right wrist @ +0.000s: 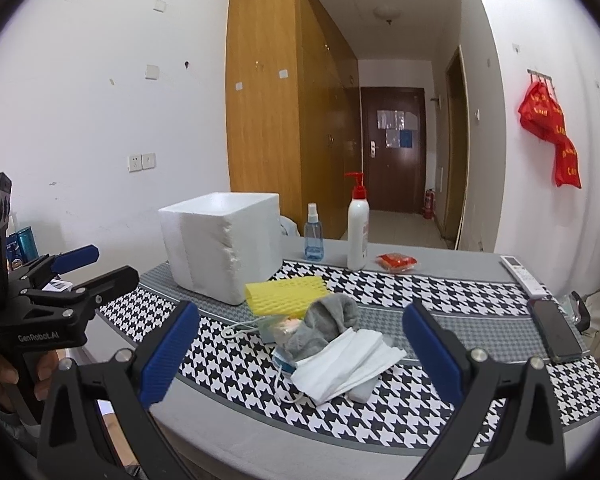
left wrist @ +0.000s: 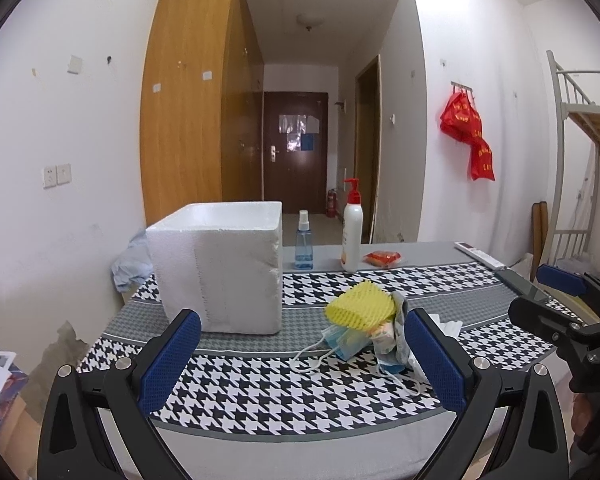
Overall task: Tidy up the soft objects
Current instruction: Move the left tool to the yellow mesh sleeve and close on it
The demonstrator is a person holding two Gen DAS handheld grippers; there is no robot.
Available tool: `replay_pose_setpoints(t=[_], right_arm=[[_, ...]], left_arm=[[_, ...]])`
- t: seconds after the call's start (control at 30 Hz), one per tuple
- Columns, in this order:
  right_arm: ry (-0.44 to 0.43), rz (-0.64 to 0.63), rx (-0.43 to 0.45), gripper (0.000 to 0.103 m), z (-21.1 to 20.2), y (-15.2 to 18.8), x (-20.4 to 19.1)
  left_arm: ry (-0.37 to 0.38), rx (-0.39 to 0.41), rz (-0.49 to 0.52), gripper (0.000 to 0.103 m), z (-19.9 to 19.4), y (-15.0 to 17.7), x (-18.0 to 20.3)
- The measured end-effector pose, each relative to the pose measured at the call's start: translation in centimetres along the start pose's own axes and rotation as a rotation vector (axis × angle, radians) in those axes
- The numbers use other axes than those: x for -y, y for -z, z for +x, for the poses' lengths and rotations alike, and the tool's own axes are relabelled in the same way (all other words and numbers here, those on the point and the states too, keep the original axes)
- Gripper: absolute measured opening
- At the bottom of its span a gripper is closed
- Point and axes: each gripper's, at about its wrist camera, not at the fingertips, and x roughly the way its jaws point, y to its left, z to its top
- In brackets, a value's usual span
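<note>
A pile of soft things lies on the houndstooth table: a yellow foam net [left wrist: 360,305] [right wrist: 287,300], a grey sock [right wrist: 332,318] [left wrist: 398,320], white face masks [right wrist: 346,360] and a blue mask [left wrist: 342,342]. A white foam box [left wrist: 220,264] [right wrist: 220,240] stands behind and left of the pile. My left gripper [left wrist: 302,360] is open and empty, just short of the pile. My right gripper [right wrist: 300,358] is open and empty, its jaws either side of the white masks. Each gripper shows in the other's view, the right gripper [left wrist: 556,300] at the right edge, the left gripper [right wrist: 80,276] at the left edge.
A blue spray bottle [left wrist: 303,240] [right wrist: 313,232], a white pump bottle [left wrist: 352,228] [right wrist: 358,224] and a red packet [left wrist: 382,258] [right wrist: 396,261] stand at the table's back. A remote [right wrist: 522,274] and a phone [right wrist: 554,330] lie at the right. A wardrobe stands behind.
</note>
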Motion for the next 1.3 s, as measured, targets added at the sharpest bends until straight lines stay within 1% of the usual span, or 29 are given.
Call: replay_pose_setpoints(t=[0.6, 0.9, 1.07, 1.3], right_arm=[[0.019, 0.02, -0.112, 0.103, 4.7, 0.7, 1.8], [0.037, 0.041, -0.165, 0.103, 6.6, 1.5, 3.2], [0.049, 0.055, -0.204, 0.103, 7.6, 2.1, 4.0], [0.047, 0.085, -0.24, 0.103, 8.6, 2.7, 5.1]], left_arm=[[0.055, -0.107, -0.006, 0.102, 5.5, 0.4, -0.4], [0.097, -0.167, 0.002, 0.102, 8.5, 0.5, 0.3], [0.132, -0.22, 0.012, 0.102, 10.6, 0.6, 1.0], [0.166, -0.251, 0.009, 0.102, 12.8, 0.6, 1.7]])
